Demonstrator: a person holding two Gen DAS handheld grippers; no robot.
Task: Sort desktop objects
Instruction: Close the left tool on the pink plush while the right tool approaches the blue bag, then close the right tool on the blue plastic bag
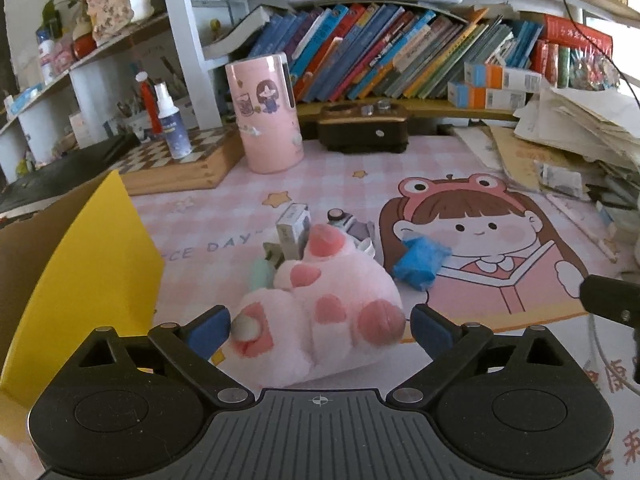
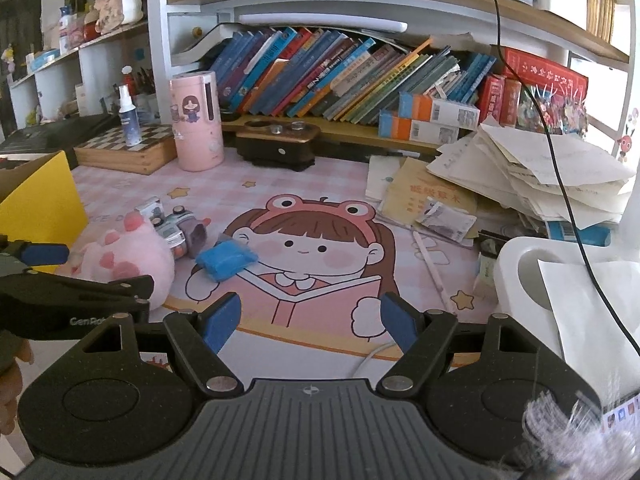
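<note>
A pink plush paw (image 1: 320, 312) lies on the cartoon desk mat (image 1: 460, 208), right between the open fingers of my left gripper (image 1: 320, 330); I cannot tell if the pads touch it. Behind it lie a small white box (image 1: 294, 222), a small toy camera (image 1: 348, 222) and a blue crumpled packet (image 1: 420, 262). In the right wrist view the plush paw (image 2: 132, 258), toy camera (image 2: 180, 228) and blue packet (image 2: 226, 260) lie to the left. My right gripper (image 2: 310, 320) is open and empty above the mat (image 2: 320, 240).
A yellow-lined cardboard box (image 1: 84, 272) stands at the left, also in the right wrist view (image 2: 40, 204). A pink cylinder (image 1: 266, 114), a chessboard box (image 1: 176, 160) with a spray bottle, a dark device (image 1: 364, 130) and books stand behind. Paper piles (image 2: 520, 176) fill the right.
</note>
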